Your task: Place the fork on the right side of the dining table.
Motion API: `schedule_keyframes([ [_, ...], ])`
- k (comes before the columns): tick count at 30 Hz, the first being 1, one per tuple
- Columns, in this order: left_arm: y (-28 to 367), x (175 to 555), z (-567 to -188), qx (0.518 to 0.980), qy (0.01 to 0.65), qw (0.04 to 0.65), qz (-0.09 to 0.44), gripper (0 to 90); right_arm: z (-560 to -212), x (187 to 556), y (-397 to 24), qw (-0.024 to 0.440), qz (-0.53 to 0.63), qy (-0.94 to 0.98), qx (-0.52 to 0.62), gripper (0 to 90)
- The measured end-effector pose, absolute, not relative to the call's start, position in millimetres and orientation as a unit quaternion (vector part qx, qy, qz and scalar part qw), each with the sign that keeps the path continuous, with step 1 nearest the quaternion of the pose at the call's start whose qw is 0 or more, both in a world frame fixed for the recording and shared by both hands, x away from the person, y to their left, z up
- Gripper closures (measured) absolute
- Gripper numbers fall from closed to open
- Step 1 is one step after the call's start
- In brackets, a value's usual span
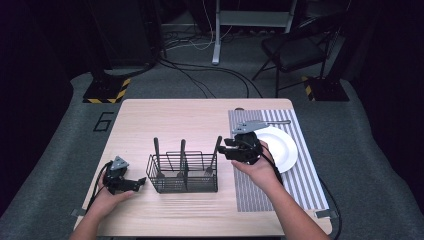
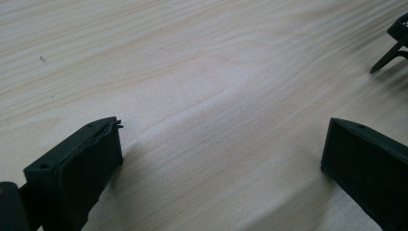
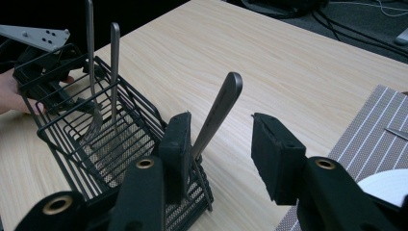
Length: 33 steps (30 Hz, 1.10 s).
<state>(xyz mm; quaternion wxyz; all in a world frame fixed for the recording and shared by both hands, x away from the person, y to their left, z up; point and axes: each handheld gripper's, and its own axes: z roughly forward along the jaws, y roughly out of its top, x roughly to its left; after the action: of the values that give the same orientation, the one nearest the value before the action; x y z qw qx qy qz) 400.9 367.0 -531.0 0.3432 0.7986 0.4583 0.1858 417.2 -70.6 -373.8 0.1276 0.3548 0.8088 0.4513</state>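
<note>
**Jaws spread around a utensil handle at the rack**

Right gripper (image 1: pixel 226 146) up at centre frame in the high view, jaws spread wide, unclosed. Seen along its own jaws in the right gripper view (image 3: pixel 219 144): a grey utensil handle (image 3: pixel 217 115) leaned up between them, close against the left-hand jaw, clear of the right-hand one. Rooted below in the near end of the black wire caddy (image 3: pixel 103 139), lower left of that frame. Two more utensils (image 3: pixel 113 72) stood upright farther along it, upper left.

Left gripper (image 1: pixel 131 184) down at lower left of the high view, just beside the caddy's left end, held low over the wooden table (image 1: pixel 170 120). Jaws parted there too (image 2: pixel 221 159), nothing but bare wood grain between them.

Out to the right of centre: striped placemat (image 1: pixel 295 175), white plate (image 1: pixel 282 147) on it, partly behind the right hand (image 1: pixel 260 167).
</note>
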Motion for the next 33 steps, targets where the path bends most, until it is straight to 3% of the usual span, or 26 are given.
schedule_keyframes([
  [33,367.0,400.9,-531.0,0.799,0.458,0.343,0.186,0.3,-353.2,425.4,-56.3,0.119,0.456,0.817,0.331,79.6],
])
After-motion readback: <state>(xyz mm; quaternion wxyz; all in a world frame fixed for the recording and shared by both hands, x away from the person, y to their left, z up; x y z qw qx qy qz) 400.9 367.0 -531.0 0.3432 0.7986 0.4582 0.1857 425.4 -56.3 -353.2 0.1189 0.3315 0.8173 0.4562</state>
